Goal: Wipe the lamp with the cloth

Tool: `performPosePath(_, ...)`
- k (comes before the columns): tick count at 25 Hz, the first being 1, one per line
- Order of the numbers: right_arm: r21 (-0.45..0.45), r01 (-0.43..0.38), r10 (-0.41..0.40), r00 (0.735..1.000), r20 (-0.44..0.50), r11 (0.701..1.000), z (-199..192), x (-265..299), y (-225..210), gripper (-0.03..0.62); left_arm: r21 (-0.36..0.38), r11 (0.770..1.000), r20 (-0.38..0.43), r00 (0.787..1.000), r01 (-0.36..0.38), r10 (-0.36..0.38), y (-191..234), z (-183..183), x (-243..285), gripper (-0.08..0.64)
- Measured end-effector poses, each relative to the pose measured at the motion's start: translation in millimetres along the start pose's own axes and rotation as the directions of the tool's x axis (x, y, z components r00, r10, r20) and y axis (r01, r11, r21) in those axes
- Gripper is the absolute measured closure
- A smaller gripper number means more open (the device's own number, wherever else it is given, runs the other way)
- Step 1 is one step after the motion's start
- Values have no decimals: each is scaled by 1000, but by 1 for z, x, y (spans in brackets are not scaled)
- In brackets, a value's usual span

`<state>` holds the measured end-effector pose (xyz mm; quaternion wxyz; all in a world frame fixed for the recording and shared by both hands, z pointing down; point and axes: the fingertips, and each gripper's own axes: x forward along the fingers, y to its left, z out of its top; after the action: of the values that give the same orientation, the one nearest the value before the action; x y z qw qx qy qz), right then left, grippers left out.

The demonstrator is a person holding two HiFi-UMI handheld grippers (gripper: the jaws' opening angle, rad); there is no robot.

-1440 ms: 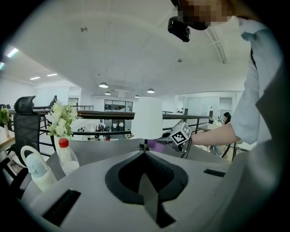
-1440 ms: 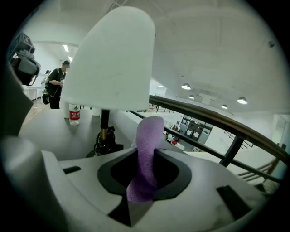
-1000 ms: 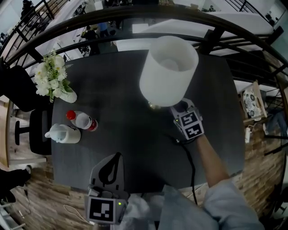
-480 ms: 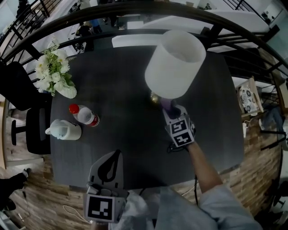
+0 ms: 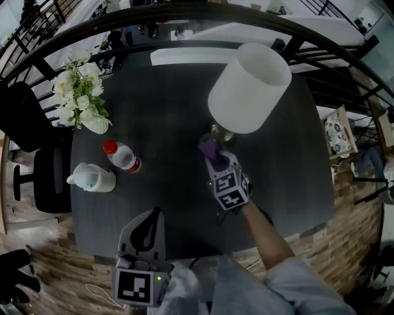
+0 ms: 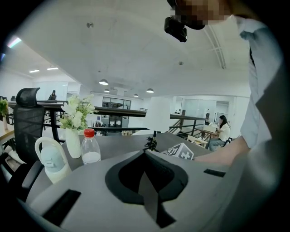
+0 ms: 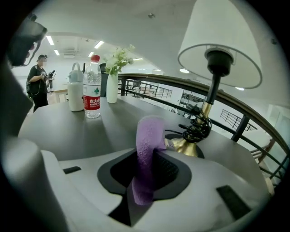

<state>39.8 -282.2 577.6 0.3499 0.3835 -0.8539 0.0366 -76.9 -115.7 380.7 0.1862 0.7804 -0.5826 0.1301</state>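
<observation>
Dark table (image 5: 154, 117), railing (image 5: 184, 13) behind.
Right gripper (image 5: 215, 161) pinches the cloth (image 5: 208, 146), lamp (image 5: 249, 86) standing just upper-right of it; left gripper (image 5: 148, 229) closed on nothing, farther off.

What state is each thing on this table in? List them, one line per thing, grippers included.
lamp: upright, shade on.
cloth: clamped in the right gripper, its free end standing up near the lamp's base.
right gripper: shut on the cloth.
left gripper: shut, empty, at the table's near edge.
bottle: upright, red cap on.
vase: upright, holding flowers.
white jug: upright.
</observation>
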Motion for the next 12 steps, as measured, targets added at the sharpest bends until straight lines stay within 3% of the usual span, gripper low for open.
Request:
performPosePath(8,33,-41,38,995,91,999,62,22,35,495,-16,1000,-5,1000,-23,23,26,-4,-10,551)
performPosePath(12,96,32,-42,994,103,995,85,34,21,495,-7,1000,-2,1000,-25,25,33,-3,-12,551)
